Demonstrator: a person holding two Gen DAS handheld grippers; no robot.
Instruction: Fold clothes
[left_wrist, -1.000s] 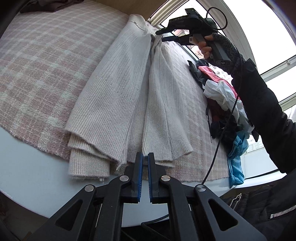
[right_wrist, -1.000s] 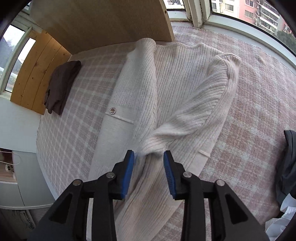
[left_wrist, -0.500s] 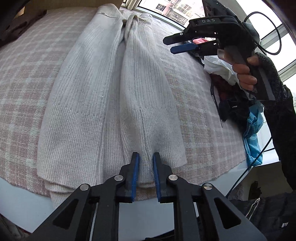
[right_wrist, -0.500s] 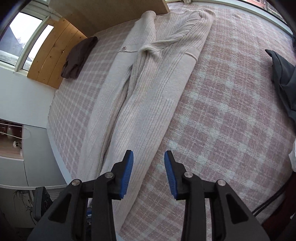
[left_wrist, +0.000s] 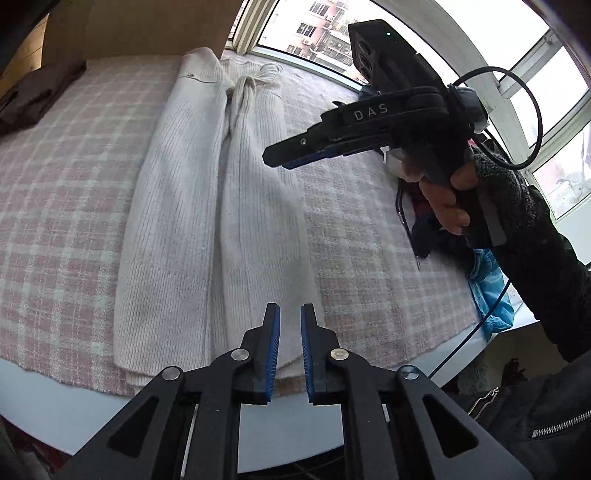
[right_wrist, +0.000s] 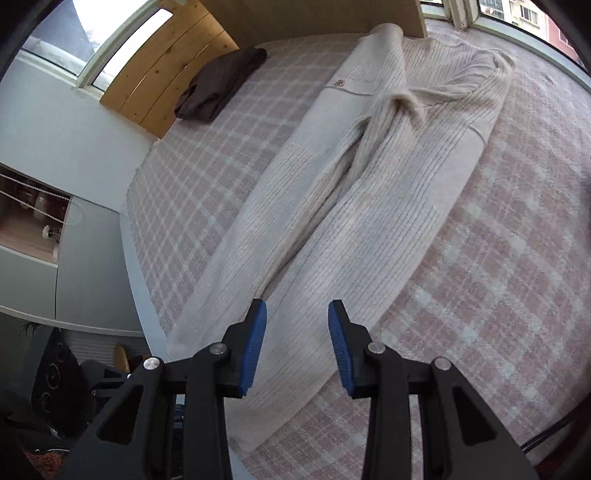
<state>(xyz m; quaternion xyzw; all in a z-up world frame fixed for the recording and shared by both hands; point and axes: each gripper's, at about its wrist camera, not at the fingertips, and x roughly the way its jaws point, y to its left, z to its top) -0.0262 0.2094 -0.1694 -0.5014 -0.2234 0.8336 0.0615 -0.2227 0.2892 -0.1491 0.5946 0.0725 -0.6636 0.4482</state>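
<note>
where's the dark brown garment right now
In the right wrist view, the dark brown garment lies upper left on the plaid blanket, by the wooden headboard, apart from the cream cardigan.

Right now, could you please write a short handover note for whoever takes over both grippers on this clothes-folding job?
Left gripper: jaws have just opened a little, nothing between them, above the near hem of the sweater.
Right gripper: open, empty, held above the sweater's lower part.
Sweater: lies lengthwise on the checked blanket, both sides and sleeves folded in to the middle, making a long narrow strip.
A dark folded garment sits at the far corner; a pile of clothes waits by the window.
Done: the side folds.
Left: probably fold the strip end to end, then start on the pile.
</note>
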